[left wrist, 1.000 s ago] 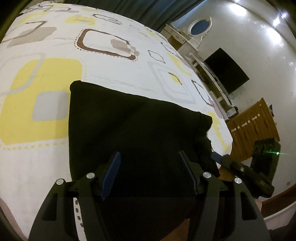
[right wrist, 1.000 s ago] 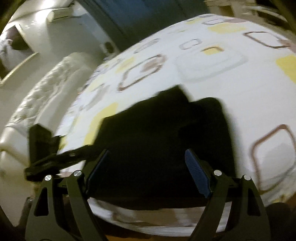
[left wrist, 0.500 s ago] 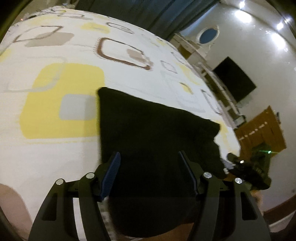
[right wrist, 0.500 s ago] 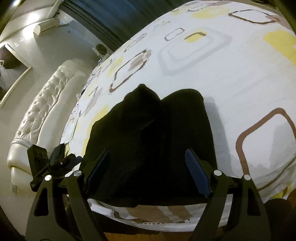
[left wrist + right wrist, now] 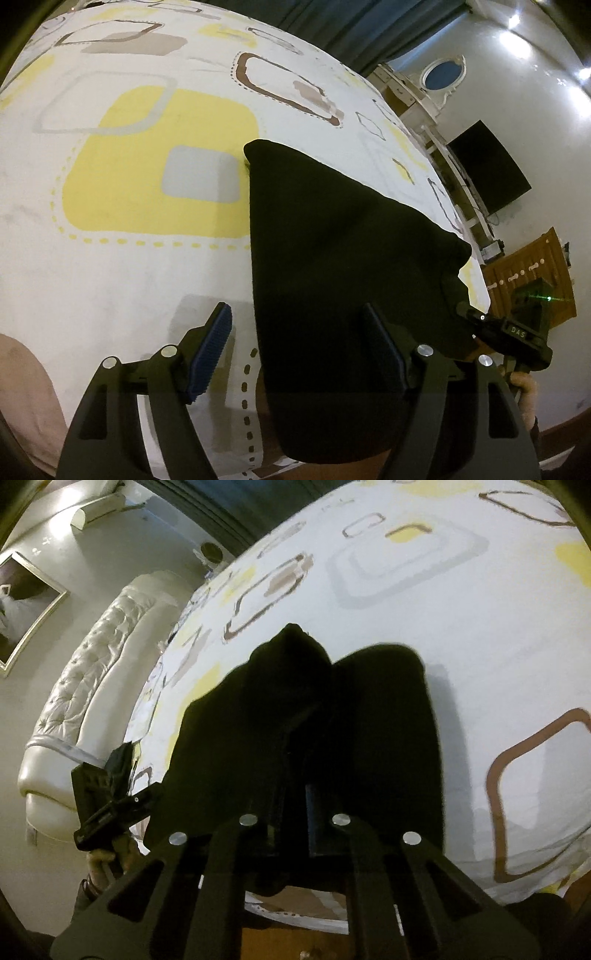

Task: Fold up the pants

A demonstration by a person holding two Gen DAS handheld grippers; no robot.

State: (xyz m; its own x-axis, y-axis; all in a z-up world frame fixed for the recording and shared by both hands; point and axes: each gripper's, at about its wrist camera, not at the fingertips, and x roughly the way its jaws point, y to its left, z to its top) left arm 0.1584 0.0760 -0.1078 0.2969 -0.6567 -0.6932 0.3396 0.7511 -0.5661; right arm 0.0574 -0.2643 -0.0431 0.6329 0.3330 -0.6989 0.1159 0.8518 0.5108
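The work surface is a bed [image 5: 122,280] covered with a white sheet printed with yellow, grey and brown rounded squares. The left wrist view shows, beyond the bed, a dark curtain [image 5: 332,26], a white dresser with an oval mirror [image 5: 441,75], a black screen [image 5: 487,166] on the wall and a wooden cabinet [image 5: 532,273]. The right wrist view shows a white tufted headboard [image 5: 85,694], a framed picture [image 5: 26,602] and a wall-mounted air conditioner [image 5: 99,511].

The pants [image 5: 343,258] are black and lie folded on the sheet near the bed's front edge, with the near end reaching over that edge.

Left claw [image 5: 297,350]: the jaws stand apart and have just been opening. The left finger is over bare sheet. The right finger overlaps the black cloth. The left edge of the pants runs between the fingers, and no pad presses on it.

Right claw [image 5: 295,834]: the jaws are together, having just closed. The fingers are over the near part of the pants.

Visibility limits:
- Black fingers against black cloth hide the contact, so whether fabric is pinched in the right claw cannot be told.
- Folds and seams in the pants are hard to make out in the dim light.
- The near hem is cut off by the claw bodies in both views.
- The hand [image 5: 524,387] holding the right claw is only partly visible.
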